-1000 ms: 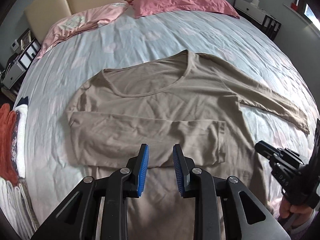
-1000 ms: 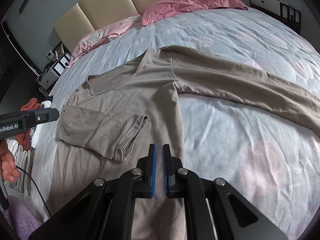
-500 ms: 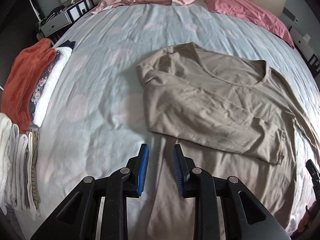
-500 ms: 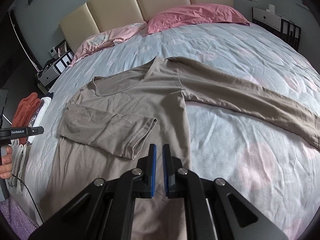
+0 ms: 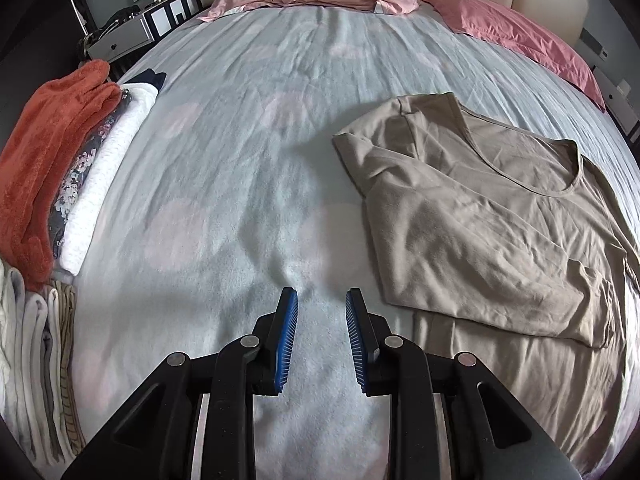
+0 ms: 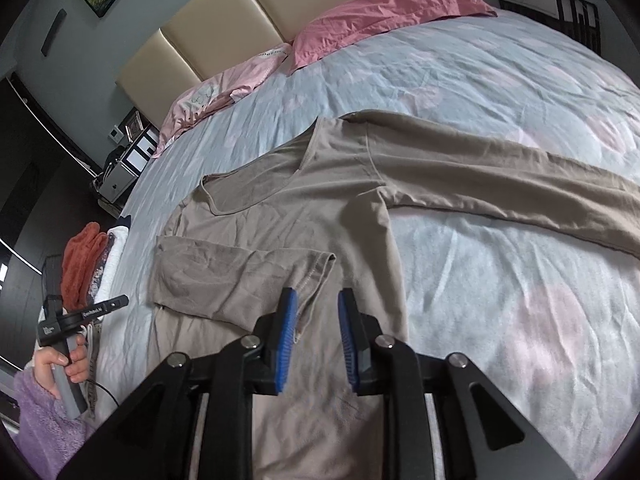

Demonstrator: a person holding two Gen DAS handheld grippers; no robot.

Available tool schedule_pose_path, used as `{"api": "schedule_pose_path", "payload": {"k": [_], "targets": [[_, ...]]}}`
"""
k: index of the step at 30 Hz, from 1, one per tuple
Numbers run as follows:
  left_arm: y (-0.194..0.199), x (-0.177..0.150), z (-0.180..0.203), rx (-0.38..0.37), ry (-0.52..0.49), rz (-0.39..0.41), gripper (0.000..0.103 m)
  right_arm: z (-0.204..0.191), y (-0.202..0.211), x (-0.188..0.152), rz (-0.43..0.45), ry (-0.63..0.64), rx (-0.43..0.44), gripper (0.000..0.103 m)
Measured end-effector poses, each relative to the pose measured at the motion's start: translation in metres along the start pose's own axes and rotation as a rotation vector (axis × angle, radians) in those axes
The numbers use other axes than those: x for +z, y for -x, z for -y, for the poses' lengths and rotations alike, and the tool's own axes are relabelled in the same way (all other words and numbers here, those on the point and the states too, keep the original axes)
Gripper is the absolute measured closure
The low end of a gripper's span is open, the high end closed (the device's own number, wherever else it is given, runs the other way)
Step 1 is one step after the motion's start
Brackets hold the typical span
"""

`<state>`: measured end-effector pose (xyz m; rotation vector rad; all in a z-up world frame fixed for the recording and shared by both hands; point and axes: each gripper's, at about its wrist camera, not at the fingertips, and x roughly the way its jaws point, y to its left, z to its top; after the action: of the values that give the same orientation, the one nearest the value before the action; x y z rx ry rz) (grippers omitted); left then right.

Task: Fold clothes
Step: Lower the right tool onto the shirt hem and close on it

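A beige long-sleeved top (image 6: 304,208) lies flat on the bed, neckline toward the headboard. Its left sleeve (image 6: 240,276) is folded across the chest; the right sleeve (image 6: 520,176) stretches out over the sheet. In the left wrist view the top (image 5: 500,232) lies to the right. My left gripper (image 5: 321,300) hovers open over bare sheet, left of the top. My right gripper (image 6: 317,300) is open above the folded sleeve's cuff, holding nothing.
A pile of folded clothes (image 5: 60,168), orange on top, lies along the bed's left edge, with more folded pieces (image 5: 36,360) nearer. Pink pillows (image 6: 380,12) rest by the headboard. A nightstand (image 5: 132,36) stands at the far left. A hand (image 6: 60,364) holds the left gripper's handle.
The left gripper swung left, off the top and over bare sheet, staying open. The right gripper went from shut to open and drew back slightly above the folded cuff.
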<state>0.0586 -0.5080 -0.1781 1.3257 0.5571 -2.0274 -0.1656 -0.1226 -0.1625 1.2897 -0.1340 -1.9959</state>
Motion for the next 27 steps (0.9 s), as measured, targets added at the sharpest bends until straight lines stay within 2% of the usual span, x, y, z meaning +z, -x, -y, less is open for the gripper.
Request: {"api": "schedule_pose_path", "payload": {"k": [6,15,22,25,27], "targets": [[-0.020,0.016,-0.011,-0.075,0.054,-0.003,0.076,-0.003,-0.051,0.017,-0.090,-0.035,-0.013,0.081],[-0.041,0.024,-0.005,-0.093,0.027,-0.023,0.076,0.000,-0.097,0.028,-0.147,-0.049,-0.081,0.081],[-0.036,0.025,-0.012,-0.115,0.063,-0.017,0.076,-0.003,-0.096,0.028,-0.140,-0.053,-0.107,0.082],[-0.035,0.025,-0.012,-0.118,0.064,-0.014,0.076,-0.002,-0.099,0.029,-0.154,-0.064,-0.156,0.081],[-0.034,0.025,-0.012,-0.120,0.064,-0.013,0.076,-0.002,-0.102,0.027,-0.159,-0.079,-0.148,0.081]]}}
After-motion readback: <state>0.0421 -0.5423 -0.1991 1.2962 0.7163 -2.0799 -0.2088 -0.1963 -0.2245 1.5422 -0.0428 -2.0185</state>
